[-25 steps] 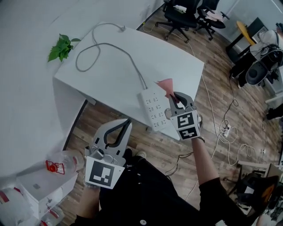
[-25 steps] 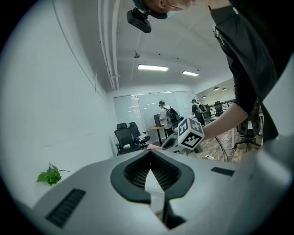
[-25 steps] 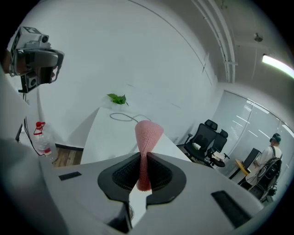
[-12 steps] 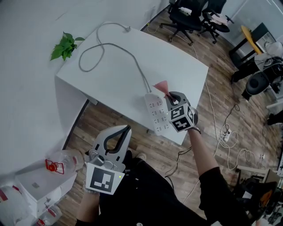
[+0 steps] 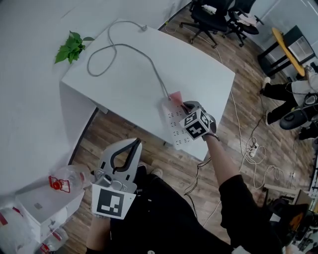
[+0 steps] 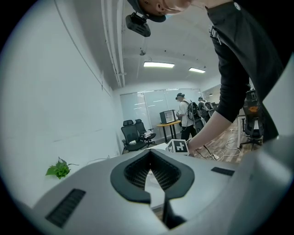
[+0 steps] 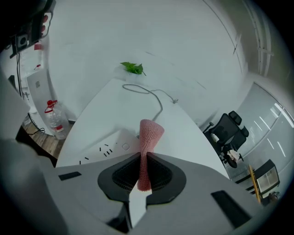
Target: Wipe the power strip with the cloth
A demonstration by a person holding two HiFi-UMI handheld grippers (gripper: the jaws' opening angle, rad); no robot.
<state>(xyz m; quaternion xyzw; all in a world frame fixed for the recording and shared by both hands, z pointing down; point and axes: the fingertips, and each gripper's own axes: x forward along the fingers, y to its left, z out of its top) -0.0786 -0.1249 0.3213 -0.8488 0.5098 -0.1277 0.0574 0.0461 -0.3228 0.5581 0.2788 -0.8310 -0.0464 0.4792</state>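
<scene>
A white power strip (image 5: 174, 126) lies near the front edge of the white table (image 5: 124, 84), and its grey cable (image 5: 124, 49) loops toward the back. My right gripper (image 5: 185, 105) is shut on a pink cloth (image 5: 175, 97), which rests at the strip's cable end. In the right gripper view the cloth (image 7: 148, 135) stands up from between the shut jaws of the right gripper (image 7: 142, 158), with the power strip (image 7: 108, 146) just beyond and to the left. My left gripper (image 5: 133, 144) hangs below the table edge over the floor. It (image 6: 149, 158) is shut and holds nothing.
A small green plant (image 5: 69, 47) sits at the table's back left corner. Water bottles (image 5: 67, 181) and a white box stand on the floor at lower left. Office chairs (image 5: 208, 15) are behind the table. Loose cables (image 5: 253, 149) lie on the wooden floor at right.
My right gripper has carried the pink cloth left and down, from above the strip's right side to its cable end. The left gripper has barely shifted.
</scene>
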